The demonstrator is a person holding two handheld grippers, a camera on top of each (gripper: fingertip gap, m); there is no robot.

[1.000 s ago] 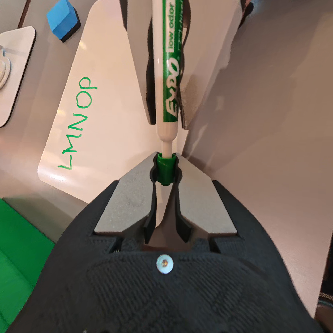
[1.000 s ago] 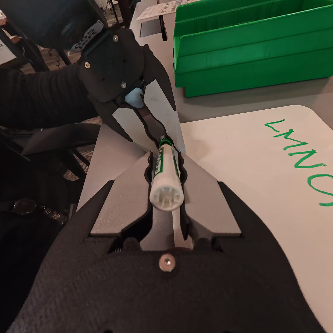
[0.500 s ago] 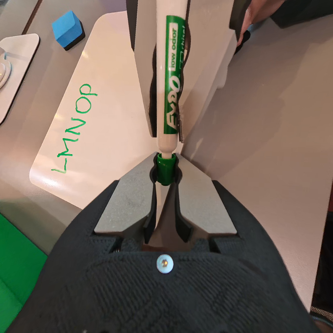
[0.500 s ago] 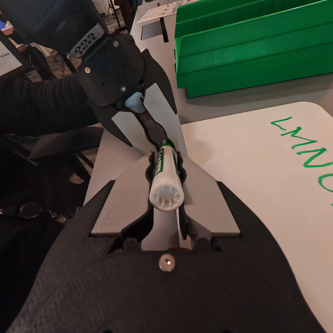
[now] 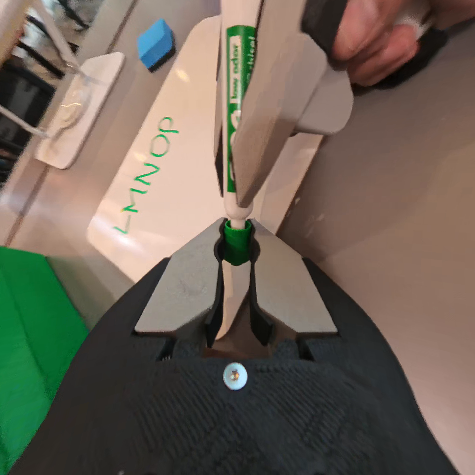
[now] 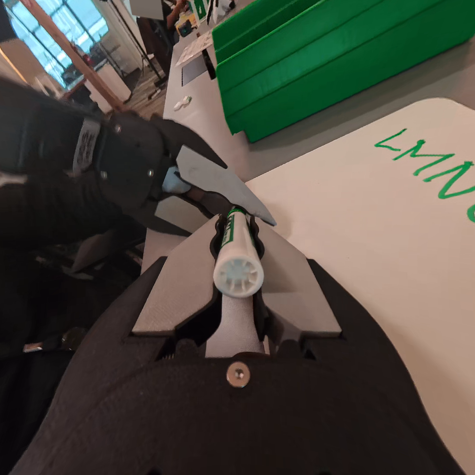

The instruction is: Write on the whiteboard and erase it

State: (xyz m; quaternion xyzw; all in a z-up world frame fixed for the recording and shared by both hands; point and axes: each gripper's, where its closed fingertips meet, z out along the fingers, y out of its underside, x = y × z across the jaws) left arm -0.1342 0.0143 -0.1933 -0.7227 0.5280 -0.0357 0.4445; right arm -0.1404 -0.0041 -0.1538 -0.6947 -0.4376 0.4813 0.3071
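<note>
My left gripper [image 5: 236, 241] is shut on the green marker cap [image 5: 236, 244]. The white and green marker [image 5: 235, 115] points tip-first into that cap, its nose sitting in the cap's mouth. My right gripper [image 6: 235, 231] is shut on the marker barrel [image 6: 237, 254], whose butt end faces the camera. The left gripper also shows in the right wrist view [image 6: 221, 203], straight ahead. The whiteboard [image 5: 195, 159] lies flat on the table with green handwriting [image 5: 149, 174]; it also shows in the right wrist view [image 6: 359, 231]. A blue eraser [image 5: 155, 43] lies beyond the board's far corner.
Green plastic bins [image 6: 334, 59] stand behind the board; one edge [image 5: 28, 321] shows at the left. A white pad [image 5: 82, 108] with a clear stand lies on the grey table [image 5: 398, 231]. A hand [image 5: 380, 43] grips the right gripper. Left tips and right tips are each some 30 centimetres from the blue eraser [image 5: 155, 43].
Both grippers have tilted and swung, so the views have rolled and blurred. The marker nose still sits in the cap, about as deep as before. Both grips are unchanged.
</note>
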